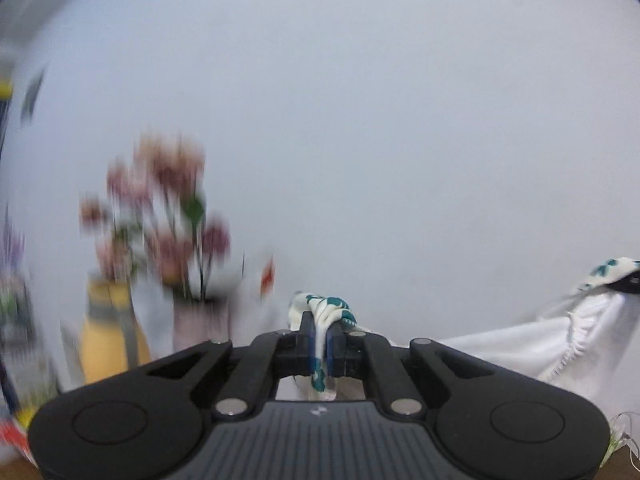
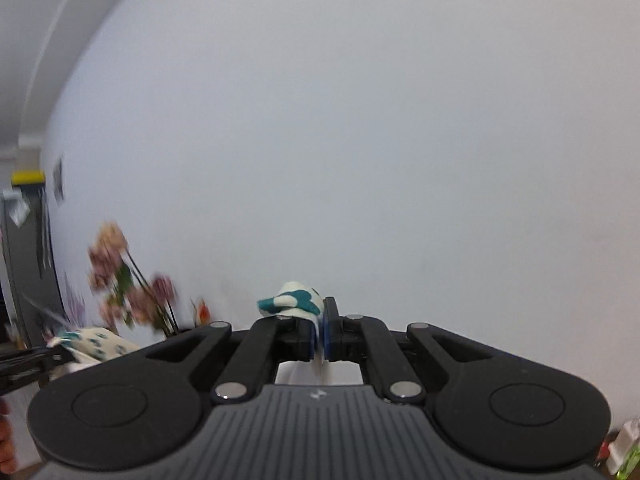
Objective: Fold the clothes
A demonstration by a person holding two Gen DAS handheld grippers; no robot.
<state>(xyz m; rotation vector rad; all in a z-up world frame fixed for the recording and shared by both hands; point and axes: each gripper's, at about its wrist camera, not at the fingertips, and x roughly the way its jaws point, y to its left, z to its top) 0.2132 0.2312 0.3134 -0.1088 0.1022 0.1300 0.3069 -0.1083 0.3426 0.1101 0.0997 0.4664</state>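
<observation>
A white garment [image 1: 520,354] with a teal print hangs stretched in the air between my two grippers. In the left wrist view my left gripper [image 1: 321,322] is shut on a bunched printed corner. The cloth runs off to the right, up to the dark tip of my right gripper [image 1: 629,282]. In the right wrist view my right gripper [image 2: 322,316] is shut on another printed corner of the garment [image 2: 294,302]. At the left edge there, my left gripper [image 2: 28,360] holds its own corner. Both grippers point about level at a bare wall.
A plain pale wall [image 1: 360,120] fills most of both views. Pink flowers in a vase [image 1: 176,216] and a yellow vase [image 1: 108,340] stand at the left. A tall grey cabinet [image 2: 24,264] is at the far left. A strip of wooden table [image 1: 624,466] shows at the bottom right.
</observation>
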